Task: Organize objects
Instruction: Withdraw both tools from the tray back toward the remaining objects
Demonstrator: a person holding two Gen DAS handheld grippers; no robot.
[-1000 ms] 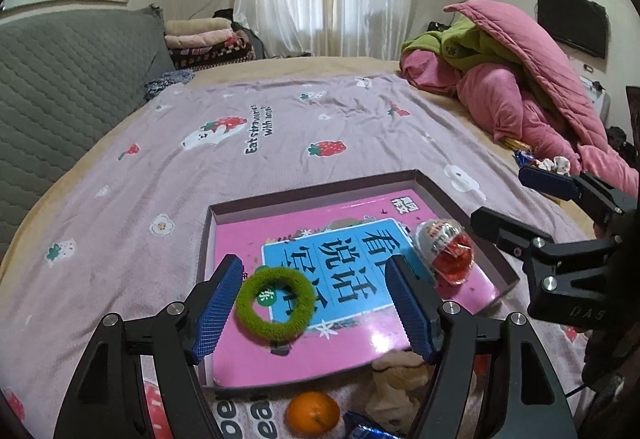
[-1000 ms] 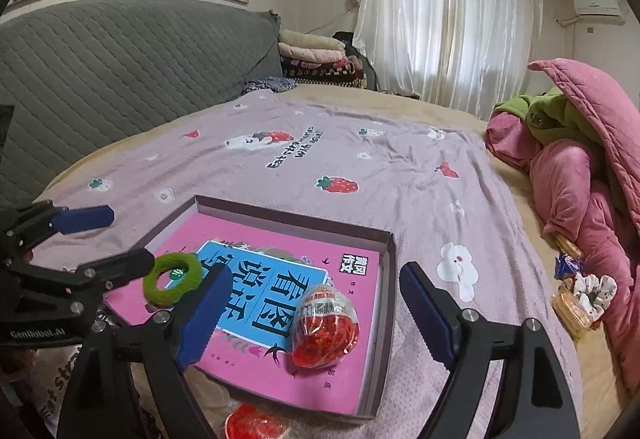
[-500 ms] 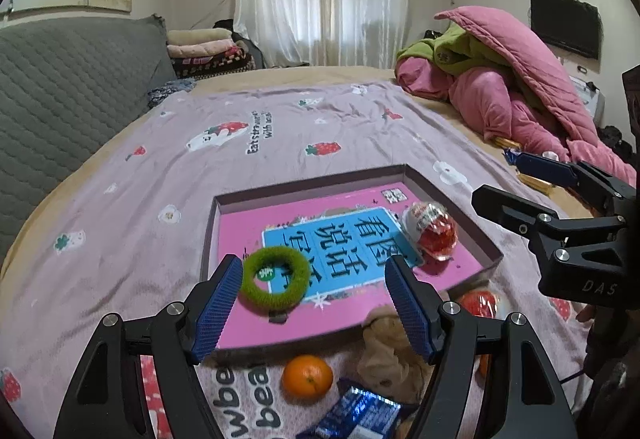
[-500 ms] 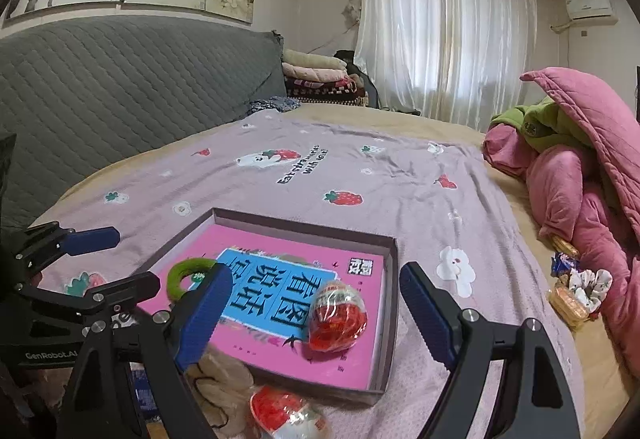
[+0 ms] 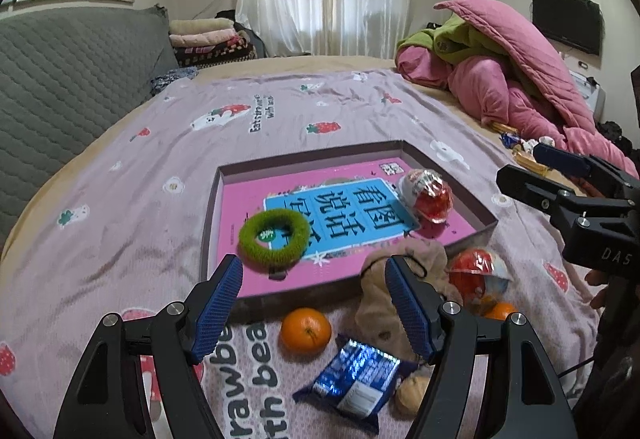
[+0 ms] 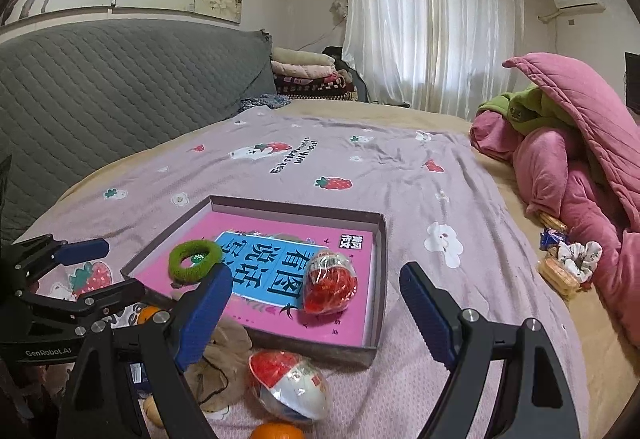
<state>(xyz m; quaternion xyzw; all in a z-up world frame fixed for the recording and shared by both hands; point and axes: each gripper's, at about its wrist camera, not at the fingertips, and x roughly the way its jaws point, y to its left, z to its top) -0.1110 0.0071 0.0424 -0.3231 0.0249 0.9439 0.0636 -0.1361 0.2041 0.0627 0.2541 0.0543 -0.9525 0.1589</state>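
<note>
Fuzzy green ring (image 5: 274, 239) in shallow cardboard tray (image 5: 472, 195), both tongs (image 5: 314, 313) (image 6: 316, 309) wide open, empty

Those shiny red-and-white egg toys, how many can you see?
2. One egg toy lies inside the shallow box, on the pink book. The other egg toy lies on the bedspread just outside the box's near wall. More could be hidden.
</note>
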